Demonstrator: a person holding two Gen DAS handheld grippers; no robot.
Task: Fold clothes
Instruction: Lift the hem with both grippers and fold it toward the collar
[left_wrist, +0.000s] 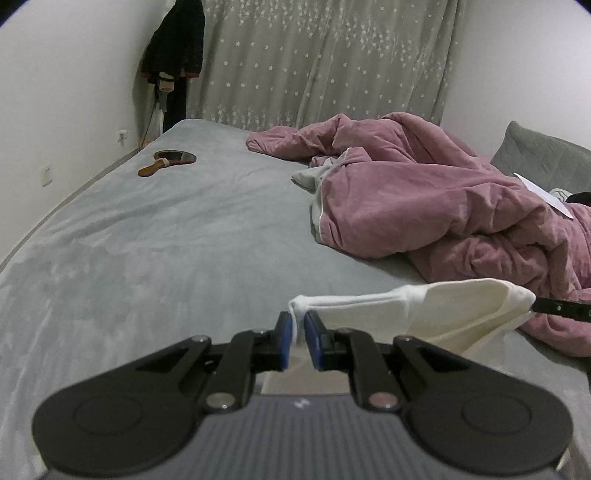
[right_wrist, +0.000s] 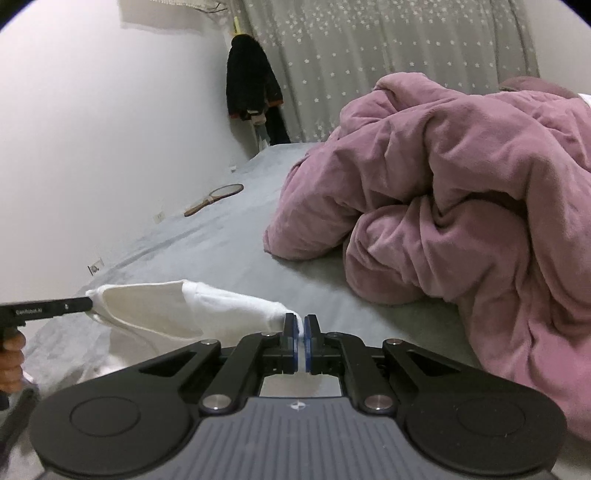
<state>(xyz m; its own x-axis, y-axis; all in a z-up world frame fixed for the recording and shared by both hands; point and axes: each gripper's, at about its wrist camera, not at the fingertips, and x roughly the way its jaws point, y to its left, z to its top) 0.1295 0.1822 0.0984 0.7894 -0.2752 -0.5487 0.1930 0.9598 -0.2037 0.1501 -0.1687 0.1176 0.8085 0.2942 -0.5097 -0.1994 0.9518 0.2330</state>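
A white garment (left_wrist: 424, 314) hangs stretched above the grey bed sheet (left_wrist: 166, 240), held up by two corners. My left gripper (left_wrist: 298, 321) is shut on its left corner, with a bunch of white cloth pinched between the blue pads. In the right wrist view my right gripper (right_wrist: 301, 321) is shut on the other corner of the white garment (right_wrist: 155, 308). Each gripper shows in the other's view: the right gripper (left_wrist: 561, 309) at the garment's far end, and the left gripper (right_wrist: 48, 309) with a hand (right_wrist: 11, 354) below it. The garment's lower part sags out of sight.
A crumpled pink duvet (left_wrist: 424, 199) (right_wrist: 461, 192) fills the bed's right side, with a grey pillow (left_wrist: 539, 162) behind it. A wooden-handled hand mirror (left_wrist: 168, 161) (right_wrist: 216, 197) lies far back on the sheet. A dark coat (left_wrist: 177, 48) hangs in the corner by the starred curtain (left_wrist: 332, 62).
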